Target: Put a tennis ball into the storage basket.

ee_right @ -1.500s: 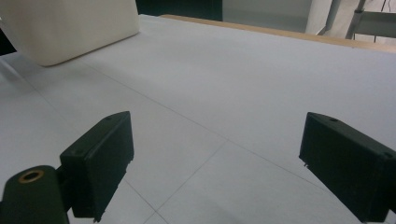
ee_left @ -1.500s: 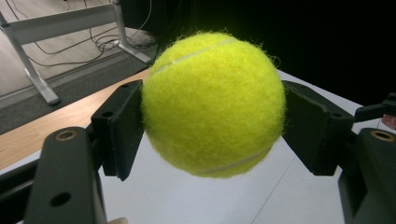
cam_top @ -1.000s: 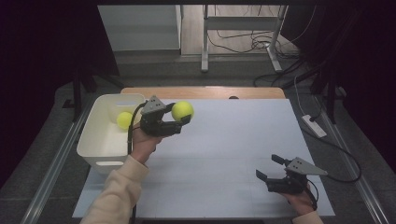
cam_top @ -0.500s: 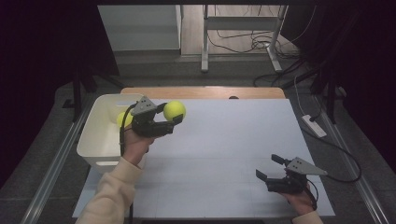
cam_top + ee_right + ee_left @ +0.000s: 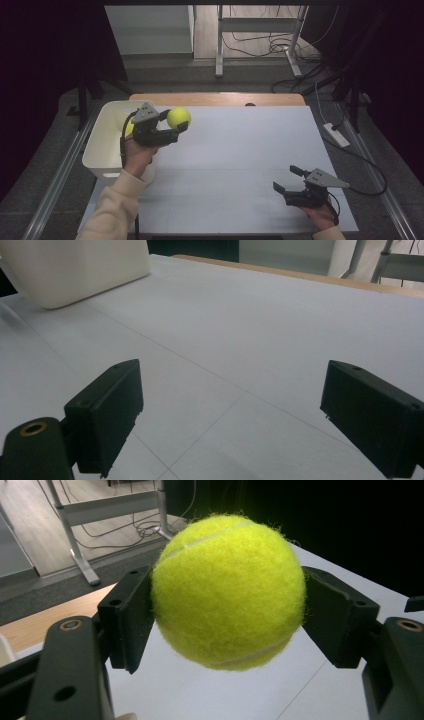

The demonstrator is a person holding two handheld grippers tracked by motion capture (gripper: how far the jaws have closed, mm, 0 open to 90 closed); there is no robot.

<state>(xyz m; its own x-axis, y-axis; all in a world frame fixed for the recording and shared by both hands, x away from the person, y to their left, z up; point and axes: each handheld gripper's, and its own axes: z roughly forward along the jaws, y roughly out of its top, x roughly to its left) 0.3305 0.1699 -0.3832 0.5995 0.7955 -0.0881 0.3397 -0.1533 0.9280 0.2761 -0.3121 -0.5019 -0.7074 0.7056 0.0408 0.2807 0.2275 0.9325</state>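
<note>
While clamped between flat black pads, a fuzzy round tennis ball (image 5: 227, 591) in the left hand-held gripper (image 5: 172, 128); right hand-held gripper (image 5: 289, 180) agape.

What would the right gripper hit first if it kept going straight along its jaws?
Probably nothing soon: the right gripper is open, with bare table ahead. The white bin sits off to the left of that line in its view; depth is hard to judge.

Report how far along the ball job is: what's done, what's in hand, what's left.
Done: one tennis ball already lies in the white bin, partly hidden behind the left gripper. In hand: that gripper is shut on a second tennis ball, held just above the table's white sheet beside the bin's rim. Left: probably carrying it over the bin and letting go. The right gripper rests open, holding nothing.
</note>
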